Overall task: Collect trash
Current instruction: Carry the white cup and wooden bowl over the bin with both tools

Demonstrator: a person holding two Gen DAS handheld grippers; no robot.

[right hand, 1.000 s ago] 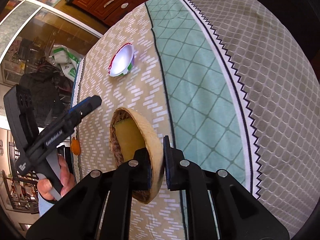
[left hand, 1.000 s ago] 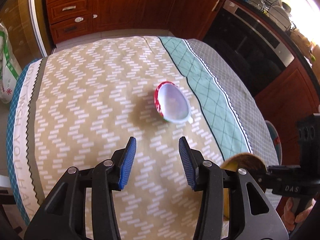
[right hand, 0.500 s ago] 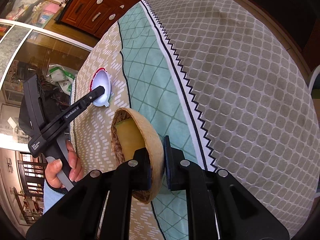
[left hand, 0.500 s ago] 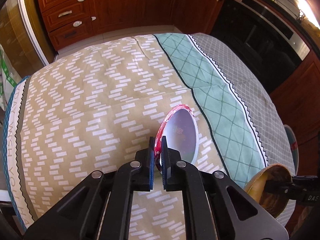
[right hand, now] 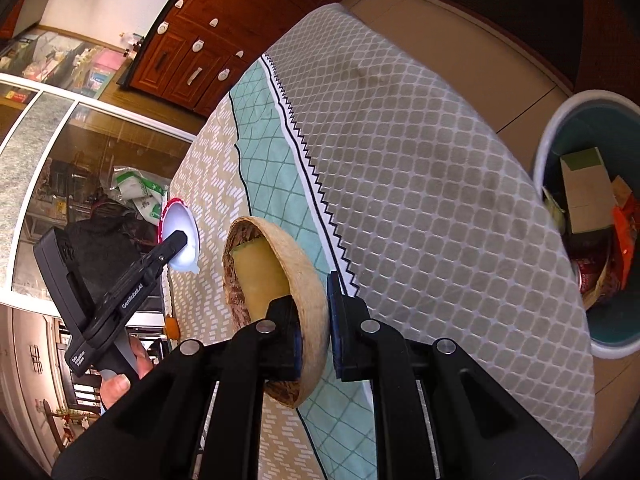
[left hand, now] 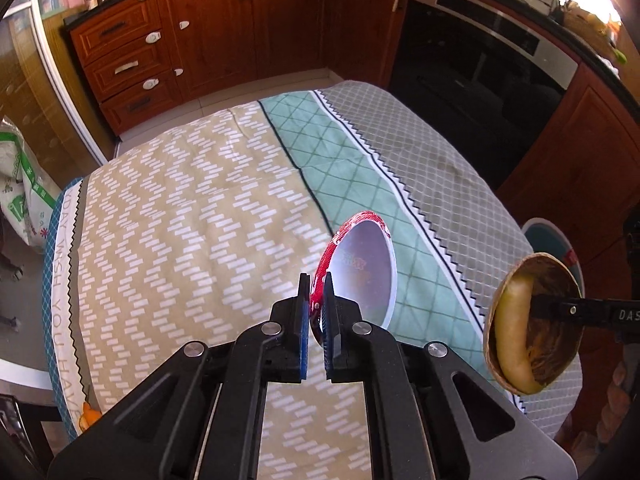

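Observation:
My left gripper is shut on the rim of a red-and-white paper bowl and holds it above the patterned tablecloth; the bowl also shows in the right wrist view. My right gripper is shut on the wall of a brown woven bowl with a yellow piece inside, held above the table's right side. That bowl shows in the left wrist view too. A teal trash bin with several pieces of rubbish stands on the floor beside the table, to the right.
Wooden cabinets and drawers line the far wall, with a dark oven to the right. A white-and-green bag sits on the floor left of the table. The bin's rim shows past the table edge.
My left gripper closed on the red-and-white bowl and lifted it off the cloth. My right gripper carried the woven bowl to the right, and the bin came into its view.

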